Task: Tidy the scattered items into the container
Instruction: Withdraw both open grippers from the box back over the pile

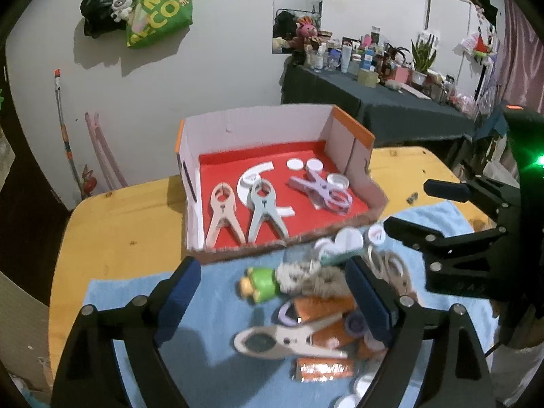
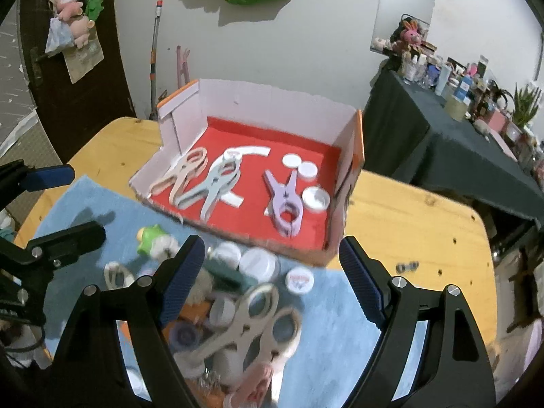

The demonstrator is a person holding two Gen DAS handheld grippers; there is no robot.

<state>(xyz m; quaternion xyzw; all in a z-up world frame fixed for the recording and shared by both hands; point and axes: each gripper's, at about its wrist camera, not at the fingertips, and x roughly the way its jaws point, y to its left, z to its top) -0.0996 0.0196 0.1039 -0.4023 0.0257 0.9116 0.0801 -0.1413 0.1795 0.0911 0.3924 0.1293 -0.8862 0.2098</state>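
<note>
Both hand-held grippers hang wide open over a blue cloth (image 1: 217, 367) on a yellow wooden desk (image 1: 119, 234), gripping nothing. Between the fingers of the left hand-held gripper (image 1: 275, 302) lie a beige plastic clamp (image 1: 289, 340), a green toy figure (image 1: 260, 284) and orange wrappers. Under the right hand-held gripper (image 2: 272, 282) lie two beige clamps (image 2: 251, 326) and white round lids (image 2: 258, 265). Just beyond the cloth sits an open cardboard box with a red floor (image 1: 306, 153); it holds a pink clamp (image 1: 222, 216), a pale blue clamp (image 1: 265, 216), a lilac clamp (image 1: 323, 190) and three white lids.
</note>
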